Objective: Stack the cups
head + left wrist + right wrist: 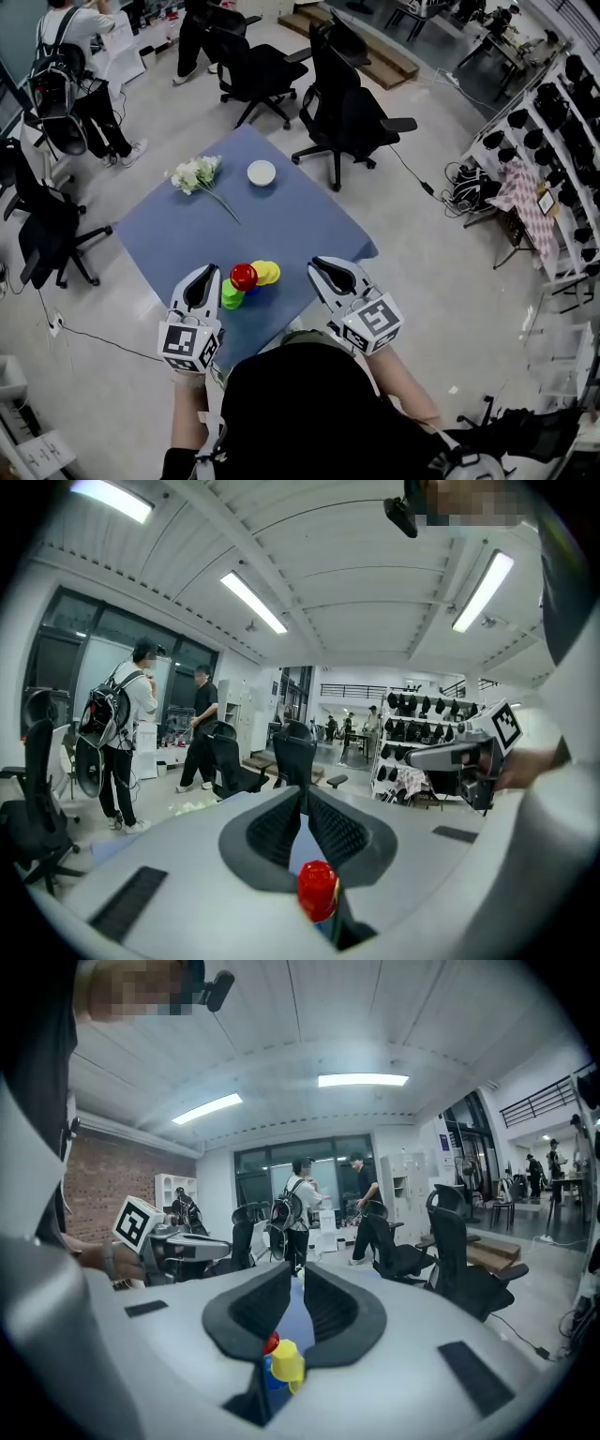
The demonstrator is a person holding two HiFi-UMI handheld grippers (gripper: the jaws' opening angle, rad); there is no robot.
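Two empty grippers here: left gripper (302, 797) fingers (277, 832) shut tight, right gripper (298, 1275) fingers (258, 1312) a sliver apart. Between them, near the blue surface's (291, 211) edge, the cups are bunched together: red cup (244, 277), yellow cup (268, 272), green cup (231, 294).

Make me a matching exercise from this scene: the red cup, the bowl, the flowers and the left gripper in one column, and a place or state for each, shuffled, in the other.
Column one:
1. red cup
2. bowl
3. flowers
4. left gripper

Column two:
A. lying by the far left edge of the table
B. jaws shut, nothing held
C. standing just right of the flowers
D. beside the yellow cup, at the near edge

Pairs: 1-D, 2-C, 3-A, 4-B
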